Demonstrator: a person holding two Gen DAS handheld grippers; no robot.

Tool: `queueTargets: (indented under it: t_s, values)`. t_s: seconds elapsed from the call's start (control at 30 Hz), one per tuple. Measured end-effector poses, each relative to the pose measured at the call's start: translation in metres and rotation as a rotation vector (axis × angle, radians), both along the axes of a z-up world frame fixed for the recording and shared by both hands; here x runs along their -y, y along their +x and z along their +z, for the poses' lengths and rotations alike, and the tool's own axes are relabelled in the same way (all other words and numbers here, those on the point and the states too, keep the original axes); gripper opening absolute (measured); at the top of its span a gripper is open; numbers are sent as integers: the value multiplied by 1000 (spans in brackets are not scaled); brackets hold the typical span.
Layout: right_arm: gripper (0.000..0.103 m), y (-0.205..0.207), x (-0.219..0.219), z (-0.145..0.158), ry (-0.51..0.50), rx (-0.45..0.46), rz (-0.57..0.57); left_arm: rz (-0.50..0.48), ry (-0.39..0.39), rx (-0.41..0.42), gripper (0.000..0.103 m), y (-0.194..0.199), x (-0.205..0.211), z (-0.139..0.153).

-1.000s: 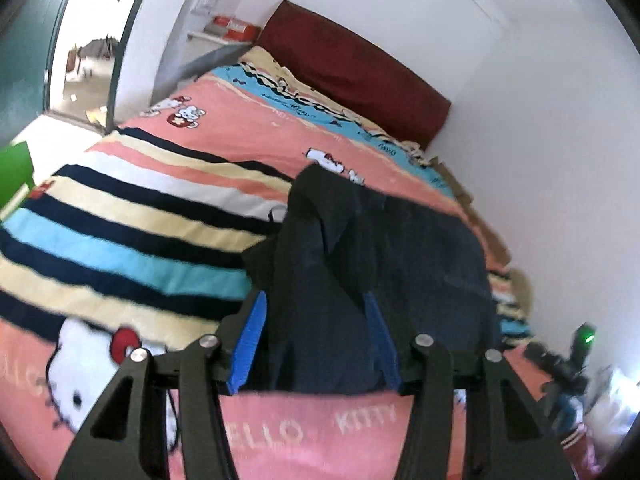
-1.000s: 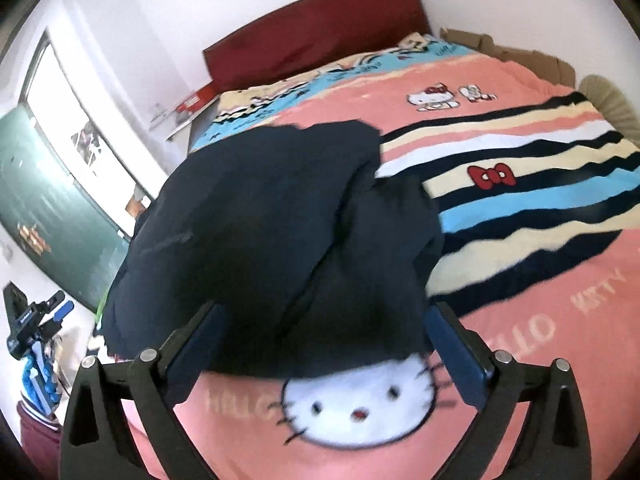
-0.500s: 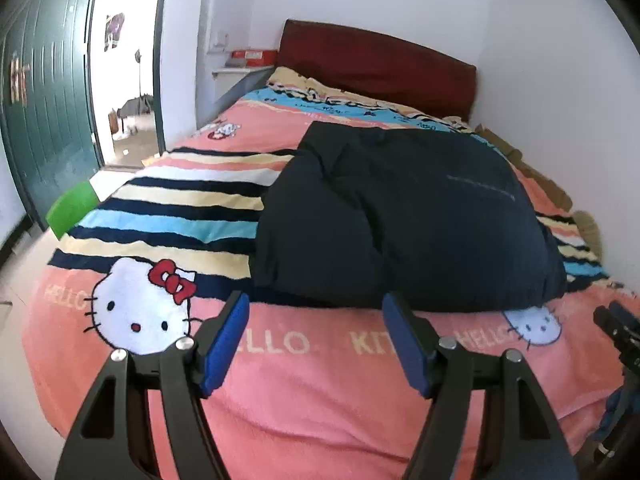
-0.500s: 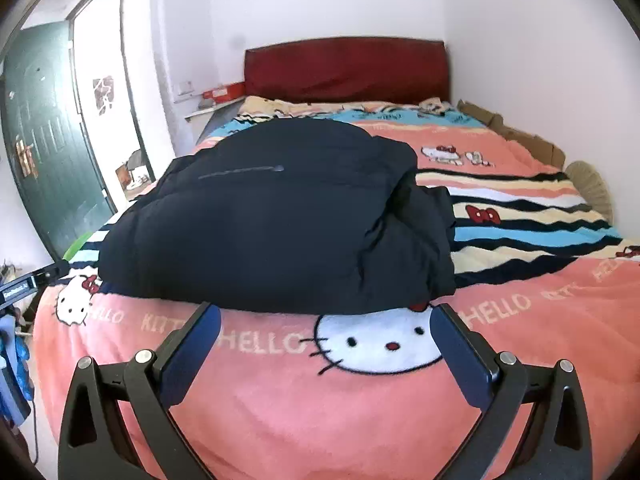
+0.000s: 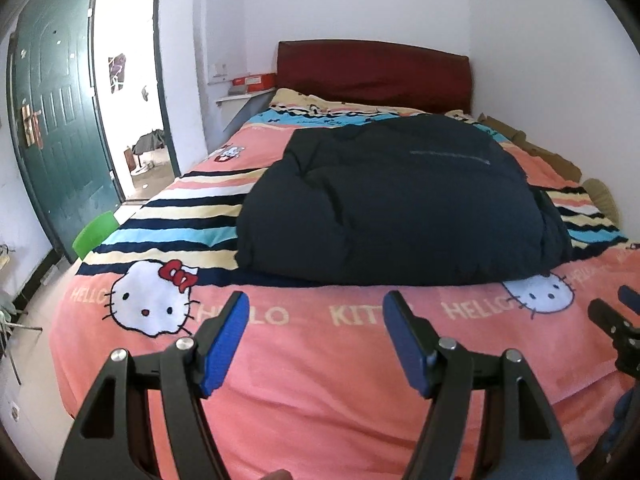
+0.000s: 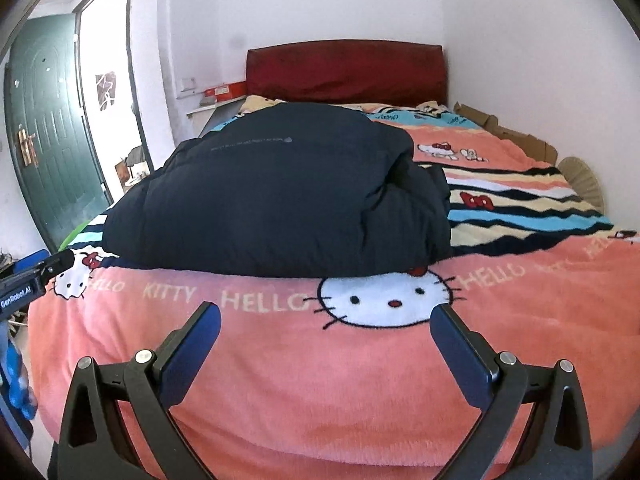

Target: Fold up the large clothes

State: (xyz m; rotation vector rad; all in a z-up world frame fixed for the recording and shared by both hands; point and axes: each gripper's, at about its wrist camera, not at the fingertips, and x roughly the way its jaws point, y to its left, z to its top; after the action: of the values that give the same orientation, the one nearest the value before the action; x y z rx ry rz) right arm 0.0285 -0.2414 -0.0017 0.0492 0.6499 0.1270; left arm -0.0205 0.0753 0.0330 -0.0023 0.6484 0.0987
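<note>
On the bed, toward its foot edge, a dark navy padded jacket lies folded into a thick bundle on a pink cartoon-cat blanket with dark, cream and blue stripes. Its folded front edge sits just behind the white "HELLO KITTY" lettering. 2 grippers hang over the foot edge, clear of the jacket. Both the left gripper and the right gripper have their jaws spread wide, with only blanket showing between the blue pads. At the head of the bed stands a dark red headboard. A green door stands open by the bed's left side.
</note>
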Motion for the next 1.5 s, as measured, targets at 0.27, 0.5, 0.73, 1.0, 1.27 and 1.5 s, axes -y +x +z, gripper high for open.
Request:
queueTargets:
  t_s: [0.27,0.5,0.73,1.0,1.27,1.5]
  values:
    - [103,-2,5,-1,-32,21,-21,-46,44,12,68,-1,24,-6]
    - [102,1,12,-6,-34,7,-45,-50,47,2,68,3,27,-12]
    - [103,5,17,-15,-47,-10,-61,-30,45,-15,68,8,23,-20]
    - [103,8,31,-21,-56,-26,-99,-25,31,-26,68,11,19,-25]
    - [102,10,36,-26,-65,-45,-112,-30,27,-23,68,12,20,-25]
    - [103,10,36,-27,-67,-42,-115,-23,22,-27,68,16,18,-28]
